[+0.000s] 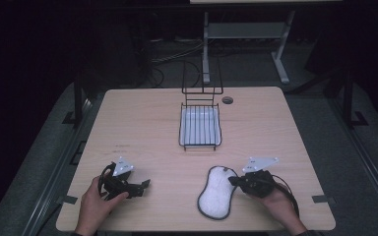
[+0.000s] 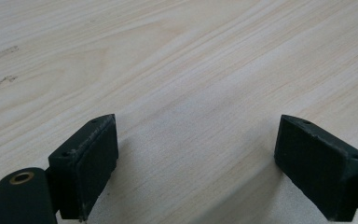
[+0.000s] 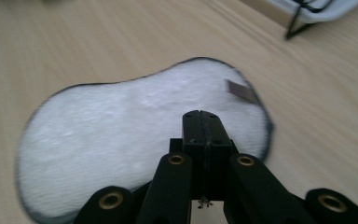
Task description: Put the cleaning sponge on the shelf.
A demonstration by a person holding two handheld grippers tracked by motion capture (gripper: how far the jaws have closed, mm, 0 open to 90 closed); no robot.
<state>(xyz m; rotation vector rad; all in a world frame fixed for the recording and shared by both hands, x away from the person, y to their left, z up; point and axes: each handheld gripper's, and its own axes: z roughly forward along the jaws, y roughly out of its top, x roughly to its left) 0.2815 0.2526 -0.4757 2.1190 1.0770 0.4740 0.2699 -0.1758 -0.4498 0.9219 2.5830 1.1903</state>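
White fleecy pad (image 1: 217, 192) lay flat on the tabletop (image 1: 142, 128) by your right tool (image 1: 234, 181), whose jaws were closed empty over it. Left tool (image 1: 145, 184) rested open. Next, you'd likely open and pinch its edge.

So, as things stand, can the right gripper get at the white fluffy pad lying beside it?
Probably yes. The right gripper is already over the white fluffy pad, with nothing between them. But its jaws are pressed shut with nothing held, so they would have to open first to take hold of it.
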